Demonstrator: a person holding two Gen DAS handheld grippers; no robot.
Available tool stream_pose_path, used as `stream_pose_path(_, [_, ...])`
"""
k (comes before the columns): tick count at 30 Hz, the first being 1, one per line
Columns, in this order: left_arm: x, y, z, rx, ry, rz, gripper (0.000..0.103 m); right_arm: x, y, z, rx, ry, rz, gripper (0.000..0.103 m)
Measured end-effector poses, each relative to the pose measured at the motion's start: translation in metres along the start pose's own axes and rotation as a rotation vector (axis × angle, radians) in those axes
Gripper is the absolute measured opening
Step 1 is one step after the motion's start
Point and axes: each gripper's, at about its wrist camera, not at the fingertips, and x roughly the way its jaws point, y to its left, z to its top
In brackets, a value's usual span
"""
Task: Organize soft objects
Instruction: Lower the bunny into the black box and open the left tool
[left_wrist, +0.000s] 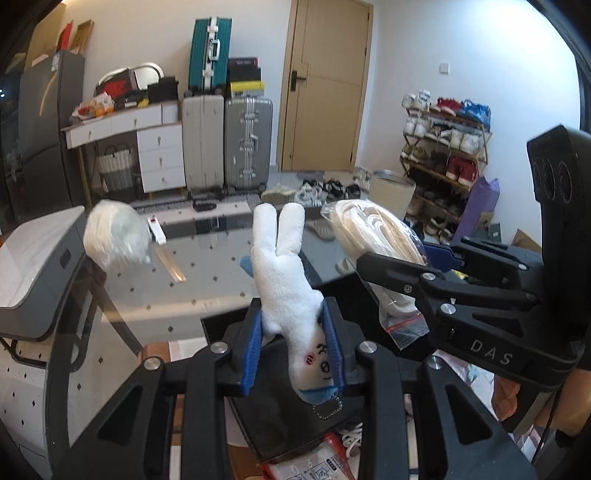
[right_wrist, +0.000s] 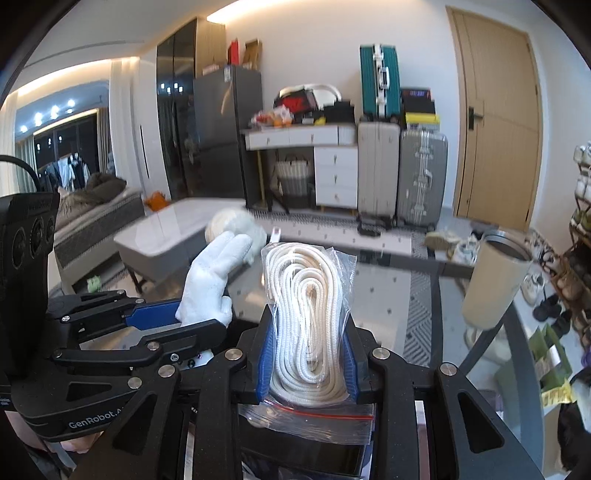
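Note:
My left gripper (left_wrist: 293, 347) is shut on a white plush rabbit (left_wrist: 284, 273), held upside down with its ears pointing away; a bead chain hangs from its blue end. It also shows in the right wrist view (right_wrist: 210, 284). My right gripper (right_wrist: 308, 354) is shut on a clear zip bag of coiled white rope (right_wrist: 308, 306), held upright above the glass table (right_wrist: 388, 295). The bag also shows in the left wrist view (left_wrist: 373, 236), just right of the rabbit. A white fluffy ball (left_wrist: 114, 236) lies on the table's far left, blurred.
A beige tumbler (right_wrist: 491, 280) stands on the glass table to the right. A white low table (left_wrist: 37, 266) is at the left. Suitcases (left_wrist: 225, 144), drawers, a wooden door and a shoe rack (left_wrist: 443, 155) are behind. A printed packet (left_wrist: 314, 461) lies below.

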Motion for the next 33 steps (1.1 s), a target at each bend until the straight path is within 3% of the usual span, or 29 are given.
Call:
stream_pose_path(13, [0.023,-0.010,-0.024,0.078,0.136,0.004,0.030,0.050,-0.011,-0.039,0.001,0.279,0.008,0.031])
stream_pose_path(21, [0.027,-0.014,-0.027,0.123,0.210,0.003,0.030,0.046,-0.007,-0.047,0.004,0.351,0.023,0.031])
stream_pose_path(33, [0.030,-0.013,-0.026,0.123,0.221,-0.003,0.035,0.048,-0.002,-0.046,-0.003,0.364,0.030,0.031])
